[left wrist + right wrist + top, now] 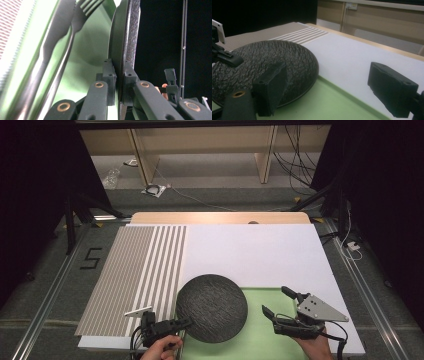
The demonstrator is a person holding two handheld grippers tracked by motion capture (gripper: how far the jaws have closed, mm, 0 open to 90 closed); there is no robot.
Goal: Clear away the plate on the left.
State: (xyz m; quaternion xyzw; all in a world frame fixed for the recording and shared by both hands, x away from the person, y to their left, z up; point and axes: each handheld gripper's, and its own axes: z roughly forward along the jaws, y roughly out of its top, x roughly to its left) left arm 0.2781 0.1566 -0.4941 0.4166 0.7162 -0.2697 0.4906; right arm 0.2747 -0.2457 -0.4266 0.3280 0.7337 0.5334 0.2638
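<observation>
A round black plate [212,307] with a rough textured upper side sits on the green mat [262,340] near the table's front. My left gripper [186,322] is shut on its left rim. In the left gripper view the jaws [119,72] clamp the plate [125,37] edge-on. A dark fork [85,10] and knife [56,35] lie on the mat [92,45] beneath the raised side. My right gripper [275,301] stands open over the mat, right of the plate and not touching it. The right gripper view shows its fingers [270,87] spread wide beside the plate [274,62].
A white sheet [250,250] covers the table's middle and right. A grey and white striped mat [135,275] covers the left part. A wooden table edge [220,217] runs along the back. Cables and shelving stand on the floor beyond.
</observation>
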